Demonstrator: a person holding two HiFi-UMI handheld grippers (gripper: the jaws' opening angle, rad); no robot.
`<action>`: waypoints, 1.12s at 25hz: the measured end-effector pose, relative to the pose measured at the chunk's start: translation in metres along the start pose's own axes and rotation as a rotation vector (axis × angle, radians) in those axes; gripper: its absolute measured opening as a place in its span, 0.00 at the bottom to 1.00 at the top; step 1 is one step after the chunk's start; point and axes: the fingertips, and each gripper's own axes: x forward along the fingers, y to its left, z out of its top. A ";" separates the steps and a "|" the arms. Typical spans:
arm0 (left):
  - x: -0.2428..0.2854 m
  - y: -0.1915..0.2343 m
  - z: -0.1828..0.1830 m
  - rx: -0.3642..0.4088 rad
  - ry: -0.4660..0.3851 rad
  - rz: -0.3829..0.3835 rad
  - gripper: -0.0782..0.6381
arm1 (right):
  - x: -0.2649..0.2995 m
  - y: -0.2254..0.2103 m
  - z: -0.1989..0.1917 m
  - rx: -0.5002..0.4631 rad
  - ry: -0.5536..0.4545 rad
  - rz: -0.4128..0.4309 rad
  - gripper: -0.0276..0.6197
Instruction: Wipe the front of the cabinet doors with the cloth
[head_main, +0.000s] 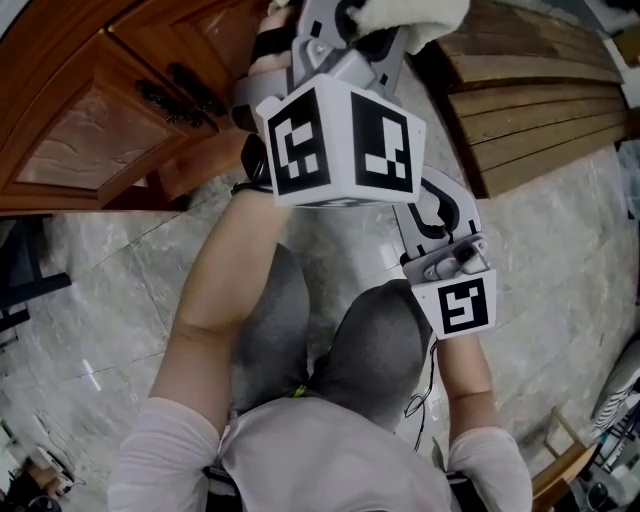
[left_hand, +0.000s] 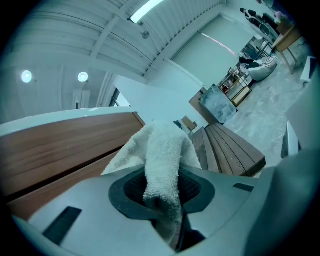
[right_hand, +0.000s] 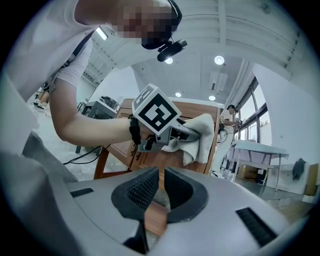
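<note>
Head view, nearest first: both bare forearms reach fwd over grey-trousered knees (head_main: 330, 350). R arm is low, and the right gripper (head_main: 440, 225) sits just past the knees, partly under the left gripper's marker cube. L arm stretches further, wrist up, w/ the left gripper (head_main: 372, 35) raised at the frame's top.

Right gripper view: right gripper (right_hand: 161, 187) has its jaws at a narrow slit w/ nothing between, only cabinet wood showing through.

Left gripper view: left gripper (left_hand: 162, 187) is clamped on the white terry cloth (left_hand: 162, 150). The cloth runs as a folded band lengthwise along the jaws, and its bulk spills past the tips and drapes down both sides.

From the R side the left gripper (right_hand: 182, 131) points right, the cloth (right_hand: 200, 132) hanging off its tip over the upper right of the wooden cabinet (right_hand: 120, 147), prob. touching it but hard to confirm. In head view the cloth (head_main: 410, 18) lies between the cabinet doors (head_main: 90, 140) and a slatted wooden bench (head_main: 540, 110), on a marble floor (head_main: 560, 250).
</note>
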 end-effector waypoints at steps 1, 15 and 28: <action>-0.002 -0.002 0.002 0.003 -0.006 -0.005 0.27 | -0.001 -0.001 0.000 0.001 -0.001 -0.002 0.13; -0.125 0.033 -0.044 0.062 0.061 0.061 0.27 | 0.033 0.020 -0.017 0.000 -0.041 0.061 0.13; -0.111 0.049 -0.087 0.058 0.157 0.068 0.27 | 0.063 0.045 -0.020 -0.007 -0.043 0.094 0.13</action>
